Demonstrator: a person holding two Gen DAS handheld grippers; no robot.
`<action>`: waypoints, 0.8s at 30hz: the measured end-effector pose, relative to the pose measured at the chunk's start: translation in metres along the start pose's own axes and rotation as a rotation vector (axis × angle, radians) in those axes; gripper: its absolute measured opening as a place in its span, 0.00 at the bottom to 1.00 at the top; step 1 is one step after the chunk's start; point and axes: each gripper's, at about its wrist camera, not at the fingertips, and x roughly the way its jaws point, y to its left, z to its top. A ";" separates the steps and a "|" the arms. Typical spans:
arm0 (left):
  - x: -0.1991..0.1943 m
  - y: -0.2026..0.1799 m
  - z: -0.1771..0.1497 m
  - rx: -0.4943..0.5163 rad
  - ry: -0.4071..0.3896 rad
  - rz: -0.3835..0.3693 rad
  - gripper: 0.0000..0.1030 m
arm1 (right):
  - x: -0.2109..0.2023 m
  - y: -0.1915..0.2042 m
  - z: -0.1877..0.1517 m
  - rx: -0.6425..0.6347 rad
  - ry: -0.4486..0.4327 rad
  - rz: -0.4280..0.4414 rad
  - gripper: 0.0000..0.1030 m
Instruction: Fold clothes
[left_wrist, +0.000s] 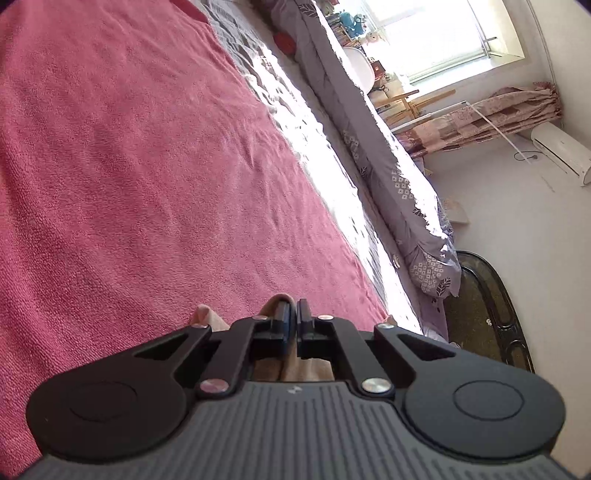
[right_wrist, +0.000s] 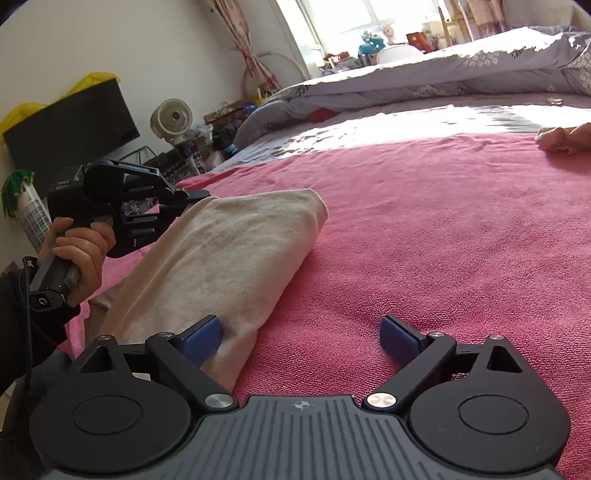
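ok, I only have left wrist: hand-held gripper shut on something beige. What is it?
Observer: A beige garment, folded into a long bundle on the pink blanket. The left hand-held gripper pinches its far left edge.
Operator: Where's the right one?
Observer: The right hand-held gripper is at the bundle's near end, jaws wide open, nothing pinched.
Operator: Anything else to fold?
Observer: One more pinkish garment, crumpled, far right on the blanket.
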 end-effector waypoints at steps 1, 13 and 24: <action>0.003 0.006 0.001 -0.027 0.007 0.030 0.00 | 0.000 0.000 0.000 -0.002 0.000 0.001 0.92; -0.038 0.040 0.019 -0.136 -0.056 0.032 0.00 | 0.001 0.001 -0.002 -0.020 0.002 0.005 0.95; -0.026 -0.056 -0.058 0.416 0.078 0.148 0.40 | 0.000 0.006 -0.002 -0.023 0.006 0.001 0.98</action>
